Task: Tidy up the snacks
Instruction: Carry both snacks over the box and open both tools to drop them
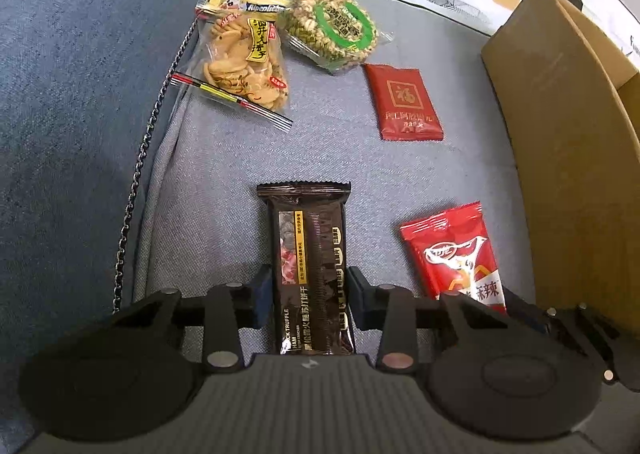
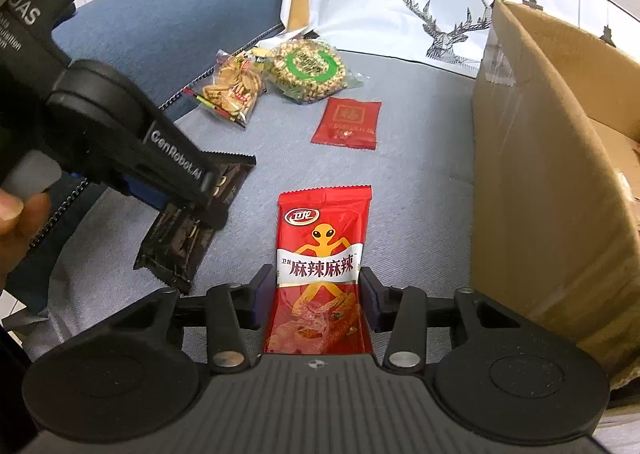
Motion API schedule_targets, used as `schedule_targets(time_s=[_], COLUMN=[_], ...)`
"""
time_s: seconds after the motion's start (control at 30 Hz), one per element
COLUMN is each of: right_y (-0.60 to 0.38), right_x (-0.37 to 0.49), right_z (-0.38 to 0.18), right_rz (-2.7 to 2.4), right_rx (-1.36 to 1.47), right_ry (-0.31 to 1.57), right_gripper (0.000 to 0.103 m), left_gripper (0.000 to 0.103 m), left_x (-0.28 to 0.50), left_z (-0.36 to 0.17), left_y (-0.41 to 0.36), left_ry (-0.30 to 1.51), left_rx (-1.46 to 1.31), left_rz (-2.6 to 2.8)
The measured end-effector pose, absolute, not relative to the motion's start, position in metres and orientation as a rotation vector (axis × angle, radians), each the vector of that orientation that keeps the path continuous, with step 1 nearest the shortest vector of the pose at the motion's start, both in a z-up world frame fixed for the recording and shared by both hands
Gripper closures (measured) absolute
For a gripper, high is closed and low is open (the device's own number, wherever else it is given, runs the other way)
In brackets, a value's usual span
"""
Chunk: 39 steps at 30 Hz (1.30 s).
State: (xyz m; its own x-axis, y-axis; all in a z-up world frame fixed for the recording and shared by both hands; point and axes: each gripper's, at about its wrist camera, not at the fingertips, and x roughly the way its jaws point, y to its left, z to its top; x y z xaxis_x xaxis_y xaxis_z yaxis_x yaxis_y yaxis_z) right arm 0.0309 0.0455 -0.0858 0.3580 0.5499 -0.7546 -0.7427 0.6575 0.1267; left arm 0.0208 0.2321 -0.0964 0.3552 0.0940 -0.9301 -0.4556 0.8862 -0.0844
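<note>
left wrist view: left tongs (image 1: 307, 294) clamped on the dark cracker pack (image 1: 308, 270); right tongs (image 2: 318, 300) clamped on the red spicy snack pack (image 2: 322, 266), sofa cushion (image 2: 420, 174) beneath.

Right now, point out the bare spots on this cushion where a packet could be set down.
The widest free patch lies mid-cushion, between the flat red sachet, the spicy red packet and the cardboard box. A narrower strip runs between the dark cracker packet and the cushion's chain-trimmed edge. The far corner is crowded: biscuit bag and puffed-grain ring sit together.
</note>
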Motion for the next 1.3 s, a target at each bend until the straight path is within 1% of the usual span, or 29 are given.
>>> schedule_targets(time_s=[0.13, 0.3, 0.47, 0.6, 0.77, 0.9, 1.03, 1.13, 1.2, 1.3], right_y=[0.045, 0.046, 0.038, 0.022, -0.011, -0.048, -0.076, -0.096, -0.107, -0.114], right_x=[0.031, 0.032, 0.034, 0.041, 0.077, 0.106, 0.125, 0.138, 0.147, 0.15], right_z=[-0.077, -0.052, -0.02, -0.003, 0.038, 0.073, 0.067, 0.04, 0.033, 0.03], right_rz=[0.829, 0.82, 0.807, 0.776, 0.755, 0.697, 0.593, 0.522, 0.502, 0.487], right_rx=[-0.226, -0.182, -0.15, -0.099, 0.057, 0.108, 0.074, 0.097, 0.152, 0.123], right_ry=[0.846, 0.779, 0.669, 0.627, 0.641, 0.547, 0.463, 0.539, 0.587, 0.565], right_gripper=[0.057, 0.058, 0.058, 0.058, 0.058, 0.058, 0.058, 0.058, 0.059, 0.058], left_gripper=[0.061, 0.061, 0.061, 0.061, 0.061, 0.061, 0.061, 0.061, 0.061, 0.061], left_x=[0.017, 0.012, 0.009, 0.011, 0.017, 0.024, 0.035, 0.044, 0.049, 0.056], left_z=[-0.086, -0.059, -0.035, -0.021, -0.007, -0.003, -0.003, -0.001, 0.001, 0.006], left_y=[0.232, 0.225, 0.226, 0.221, 0.209, 0.195, 0.173, 0.155, 0.145, 0.128], left_ry=[1.106, 0.958, 0.805, 0.718, 0.633, 0.611, 0.606, 0.577, 0.547, 0.495], left_rx=[-0.348, -0.279, -0.3, -0.317, -0.329, -0.328, -0.317, -0.302, -0.299, -0.29], left_rz=[0.374, 0.378, 0.399, 0.41, 0.387, 0.337, 0.284, 0.238, 0.205, 0.157])
